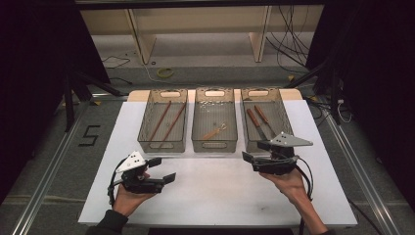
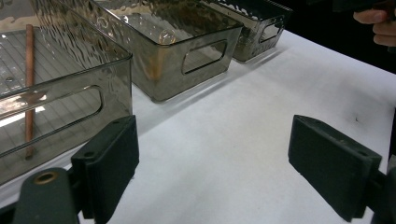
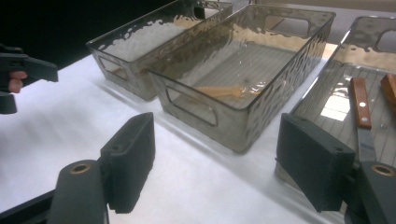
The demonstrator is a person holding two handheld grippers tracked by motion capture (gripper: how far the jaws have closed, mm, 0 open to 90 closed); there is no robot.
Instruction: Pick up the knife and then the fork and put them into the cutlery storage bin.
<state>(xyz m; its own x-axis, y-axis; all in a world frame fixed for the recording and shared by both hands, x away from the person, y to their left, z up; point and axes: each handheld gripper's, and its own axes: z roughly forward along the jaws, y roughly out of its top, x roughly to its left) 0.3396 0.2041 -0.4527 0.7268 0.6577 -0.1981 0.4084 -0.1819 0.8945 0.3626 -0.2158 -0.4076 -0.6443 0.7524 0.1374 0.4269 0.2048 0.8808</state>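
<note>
- two grippers, both mine, jaws spread and empty: left gripper (image 1: 157,171), right gripper (image 1: 254,152).
- knives (image 1: 258,120) lie in the right bin (image 1: 243,94), just ahead of my right jaws, long axis running away from me.
- right hand is nearer.

In front of the middle bin (image 1: 214,142) you have a wide bare stretch of white table (image 1: 215,188), open between your left gripper (image 1: 161,170) and right gripper (image 1: 253,150). Left of it the left bin (image 1: 162,145) walls the way forward; right of it the right bin (image 1: 250,143) stands just beside your right gripper's spread jaws. All three bins are open from above.
</note>
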